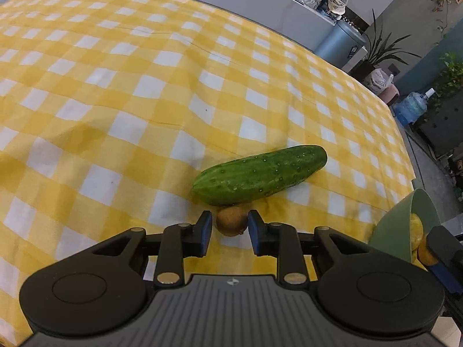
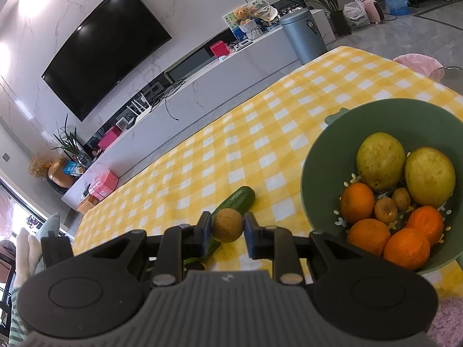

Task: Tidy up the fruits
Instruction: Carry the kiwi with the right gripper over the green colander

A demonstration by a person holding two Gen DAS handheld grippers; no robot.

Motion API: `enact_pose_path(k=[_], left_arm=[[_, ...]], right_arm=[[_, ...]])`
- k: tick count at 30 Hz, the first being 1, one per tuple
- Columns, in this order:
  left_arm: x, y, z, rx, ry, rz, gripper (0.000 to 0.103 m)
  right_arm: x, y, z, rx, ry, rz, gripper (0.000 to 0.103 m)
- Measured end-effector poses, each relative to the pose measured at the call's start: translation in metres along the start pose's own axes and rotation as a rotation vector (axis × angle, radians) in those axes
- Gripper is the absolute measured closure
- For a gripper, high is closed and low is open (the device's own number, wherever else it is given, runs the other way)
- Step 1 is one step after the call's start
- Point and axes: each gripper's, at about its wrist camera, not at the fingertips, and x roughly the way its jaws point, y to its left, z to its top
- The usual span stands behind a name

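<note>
A small brown fruit lies on the yellow checked cloth between the tips of my left gripper. A slim gap shows at the left pad, so this gripper is open. Just beyond it lies a green cucumber. My right gripper is shut on another small round brown fruit, held above the cloth left of the green bowl. The bowl holds two yellow-green fruits, several oranges and two small brown fruits. The cucumber shows behind the held fruit.
The bowl's edge and part of the right gripper sit at the right of the left wrist view, near the table's corner. A person's socked feet show at far left. A grey bin stands past the table's far end.
</note>
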Motion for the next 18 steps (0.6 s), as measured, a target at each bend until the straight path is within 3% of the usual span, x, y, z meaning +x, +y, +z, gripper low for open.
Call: enact_pose_path(k=[4, 6, 11, 18], left_arm=[[0.005, -0.005, 0.0, -0.011, -0.002, 0.021, 0.071], [0.007, -0.008, -0.001, -0.009, -0.012, 0.016, 0.077], [0.001, -0.021, -0.01, 0.094, -0.03, 0.075, 0.077], [-0.034, -0.056, -0.015, 0.179, -0.033, -0.071, 0.077]], right_arm=[[0.0, -0.002, 0.001, 0.006, 0.003, 0.003, 0.083], [-0.002, -0.005, 0.001, 0.013, -0.001, 0.005, 0.083], [-0.006, -0.009, 0.002, 0.033, -0.015, -0.006, 0.083], [-0.036, -0.033, 0.015, 0.09, -0.105, -0.036, 0.083]])
